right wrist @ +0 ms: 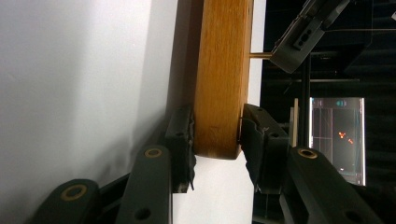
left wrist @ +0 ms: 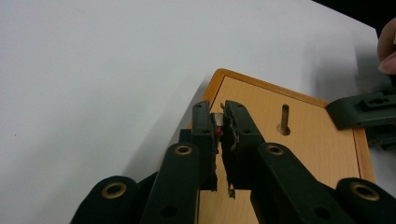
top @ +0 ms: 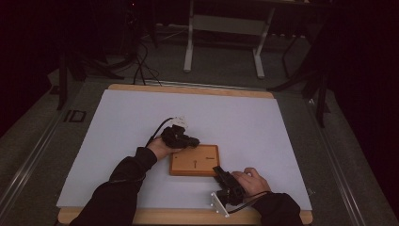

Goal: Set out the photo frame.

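Lying flat on the white table sheet (top: pixel 141 141), a rectangular wooden board with a keyhole slot (top: pixel 194 160) is gripped at its near-right corner by the right gripper (top: pixel 217 168). The left gripper (top: pixel 194 141), over the board's far-left corner, pinches a small metal pin (left wrist: pixel 217 119) between its 2 jaws.

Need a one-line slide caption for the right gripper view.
Right gripper clamps the corner of a wooden board on the white table, while the left gripper holds a small pin above.

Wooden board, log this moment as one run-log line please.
right gripper: clamps board edge | left gripper: shut on small pin over board's corner | board: flat on white sheet
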